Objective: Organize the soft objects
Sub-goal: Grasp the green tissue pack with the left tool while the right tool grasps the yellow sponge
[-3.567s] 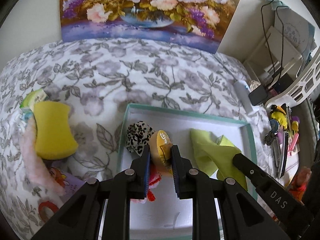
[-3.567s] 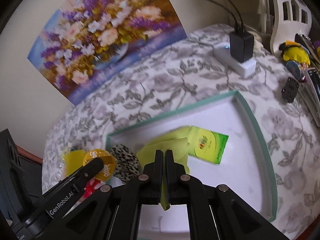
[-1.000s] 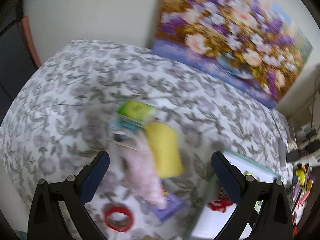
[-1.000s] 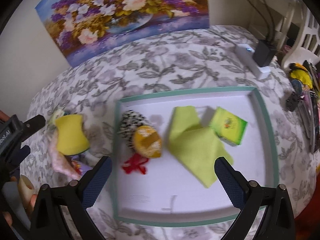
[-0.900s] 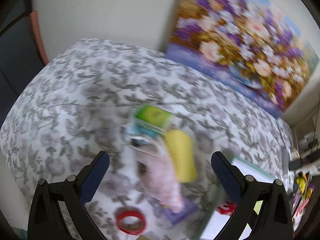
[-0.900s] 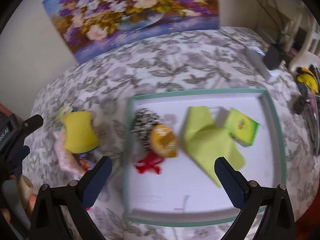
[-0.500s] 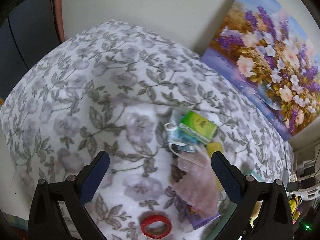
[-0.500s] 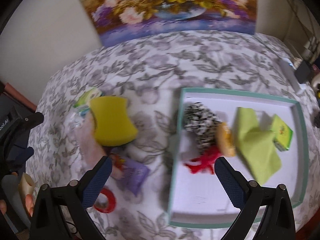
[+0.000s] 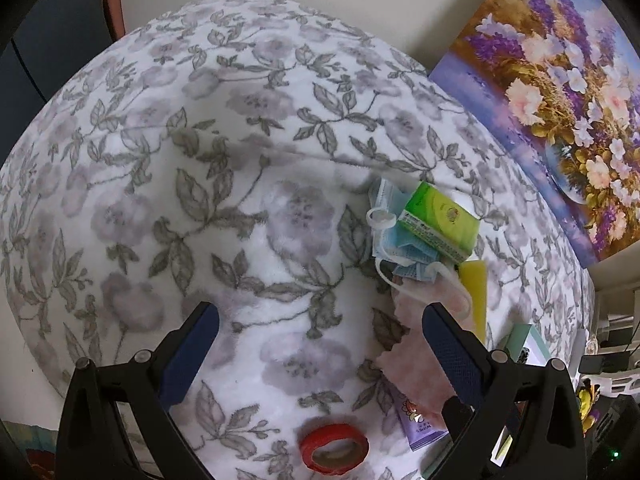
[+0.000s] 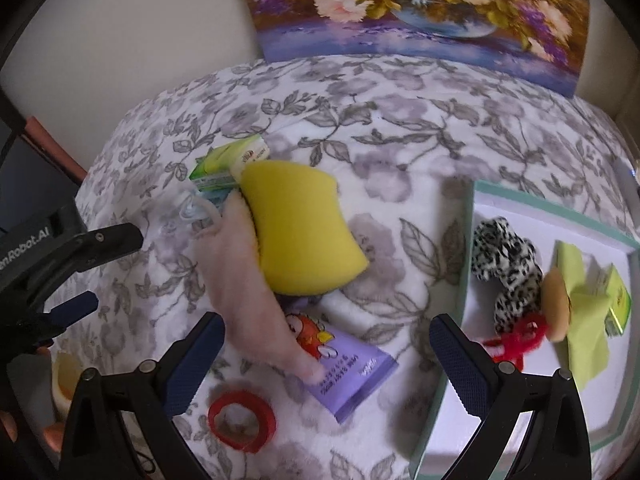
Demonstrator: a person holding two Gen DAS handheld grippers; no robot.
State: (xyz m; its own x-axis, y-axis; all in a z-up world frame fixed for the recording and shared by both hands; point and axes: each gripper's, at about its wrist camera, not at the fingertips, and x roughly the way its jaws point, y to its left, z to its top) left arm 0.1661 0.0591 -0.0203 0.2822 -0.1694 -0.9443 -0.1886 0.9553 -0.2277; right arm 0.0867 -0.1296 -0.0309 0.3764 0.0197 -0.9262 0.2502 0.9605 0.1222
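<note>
A pile lies on the flowered blanket: a yellow sponge [image 10: 298, 232], a pink fluffy cloth [image 10: 248, 284], a green tissue pack [image 9: 438, 226] on a blue face mask [image 9: 394, 240], and a purple packet [image 10: 352, 376]. The green-rimmed white tray [image 10: 466, 248] at the right holds a leopard-print scrunchie [image 10: 506, 270], a small round plush with red strings [image 10: 554, 306], a lime cloth [image 10: 584, 320] and a second tissue pack [image 10: 618, 300]. My left gripper [image 9: 316, 344] is open and empty, left of the pile. My right gripper [image 10: 326, 354] is open and empty above the purple packet.
A red tape ring [image 10: 242, 420] lies near the blanket's front edge. A flower painting [image 10: 420, 12] leans on the back wall. A dark panel [image 9: 48, 32] stands at the far left. Shelf clutter [image 9: 600, 380] sits at the right.
Both grippers let go of their items in the tray, opened wide and swung left. The pile now sits close in front of the right gripper.
</note>
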